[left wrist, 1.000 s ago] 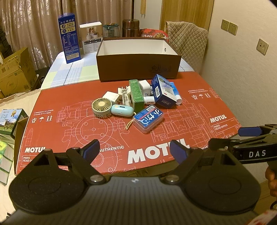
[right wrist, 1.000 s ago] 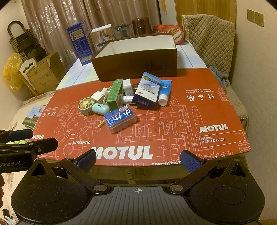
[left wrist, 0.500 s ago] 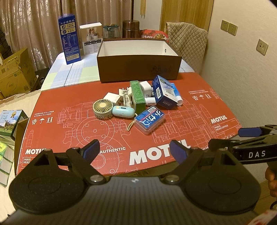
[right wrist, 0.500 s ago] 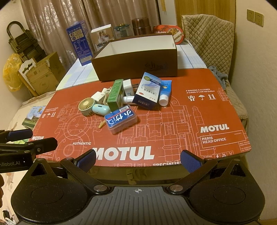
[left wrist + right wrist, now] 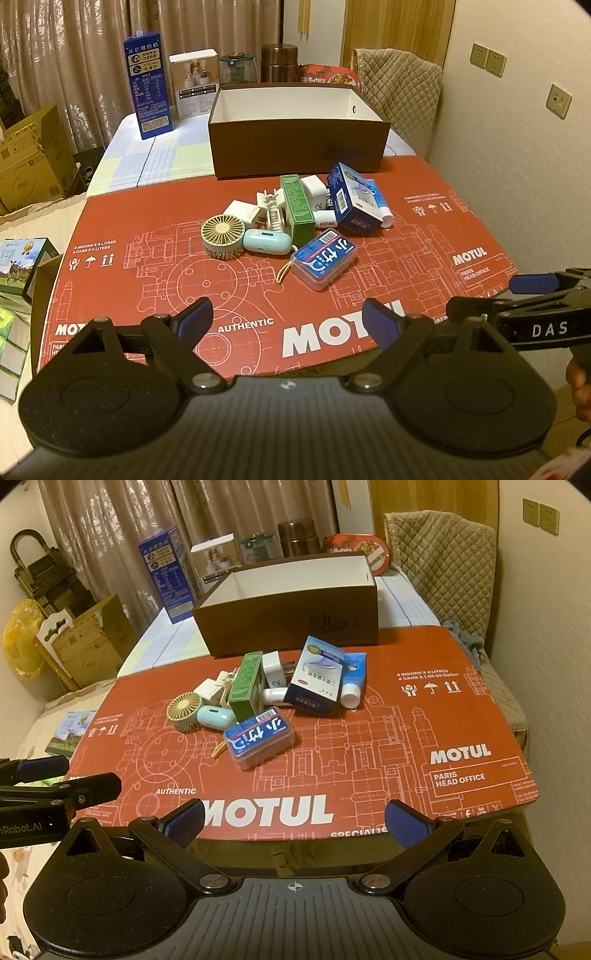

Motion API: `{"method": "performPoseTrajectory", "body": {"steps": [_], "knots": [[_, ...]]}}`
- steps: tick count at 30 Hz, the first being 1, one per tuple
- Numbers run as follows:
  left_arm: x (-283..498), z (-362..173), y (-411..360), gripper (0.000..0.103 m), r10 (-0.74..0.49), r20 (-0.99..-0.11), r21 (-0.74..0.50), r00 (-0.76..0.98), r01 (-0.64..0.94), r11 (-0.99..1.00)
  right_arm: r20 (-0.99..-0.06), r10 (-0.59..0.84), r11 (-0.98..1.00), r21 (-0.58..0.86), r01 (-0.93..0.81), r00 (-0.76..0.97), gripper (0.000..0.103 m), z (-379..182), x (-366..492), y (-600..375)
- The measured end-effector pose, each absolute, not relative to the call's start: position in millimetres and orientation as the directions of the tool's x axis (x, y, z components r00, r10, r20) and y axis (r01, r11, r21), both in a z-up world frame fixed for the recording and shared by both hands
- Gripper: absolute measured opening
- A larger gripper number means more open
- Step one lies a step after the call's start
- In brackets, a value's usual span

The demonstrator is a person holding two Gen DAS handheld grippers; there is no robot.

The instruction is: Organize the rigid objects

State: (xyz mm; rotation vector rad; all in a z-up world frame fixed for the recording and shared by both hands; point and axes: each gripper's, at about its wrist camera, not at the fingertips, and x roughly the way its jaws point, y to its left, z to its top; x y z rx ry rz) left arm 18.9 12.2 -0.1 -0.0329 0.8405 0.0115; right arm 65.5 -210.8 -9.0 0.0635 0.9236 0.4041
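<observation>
A heap of small rigid items lies mid-mat: a clear case with a blue label (image 5: 324,259) (image 5: 259,737), a round beige fan (image 5: 222,236) (image 5: 183,709), a pale blue oval case (image 5: 266,241), a green box (image 5: 297,206) (image 5: 244,685), a blue-and-white carton (image 5: 351,205) (image 5: 316,675), a blue tube (image 5: 354,679) and white plugs (image 5: 242,212). Behind the heap stands an open brown box (image 5: 299,147) (image 5: 288,627), white inside. My left gripper (image 5: 287,325) and right gripper (image 5: 294,821) hover open over the near mat edge, both holding nothing.
A red printed mat (image 5: 424,236) covers the table front. Behind the brown box stand a tall blue carton (image 5: 149,86), a white carton (image 5: 194,83), jars and a tin. A quilted chair (image 5: 400,96) and wall are on the right; cardboard boxes (image 5: 31,158) on the left.
Both grippers have crept slightly forward toward the heap; the items appear a little nearer. Jaws stay open and nothing has been touched.
</observation>
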Motion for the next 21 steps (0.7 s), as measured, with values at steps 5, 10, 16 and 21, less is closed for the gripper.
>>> {"method": "performPoseTrajectory", "body": {"steps": [5, 10, 16, 21], "knots": [[20, 0, 16, 0.086, -0.003, -0.745, -0.024, 0.667, -0.022, 0.999, -0.764, 0.360, 0.927, 0.226, -0.301, 0.535, 0.101, -9, 62, -208], [20, -2, 20, 0.086, -0.005, -0.745, -0.024, 0.667, -0.020, 1.000, -0.763, 0.358, 0.929, 0.229, -0.292, 0.539, 0.101, -8, 63, -203], [21, -6, 38, 0.086, -0.005, -0.752, -0.021, 0.659, -0.016, 1.000, -0.766, 0.355, 0.931, 0.236, -0.279, 0.536, 0.101, -11, 63, -193], [20, -10, 46, 0.086, -0.004, -0.760, -0.014, 0.650, -0.011, 1.000, -0.774, 0.351, 0.933, 0.243, -0.264, 0.527, 0.101, -17, 63, -186]]}}
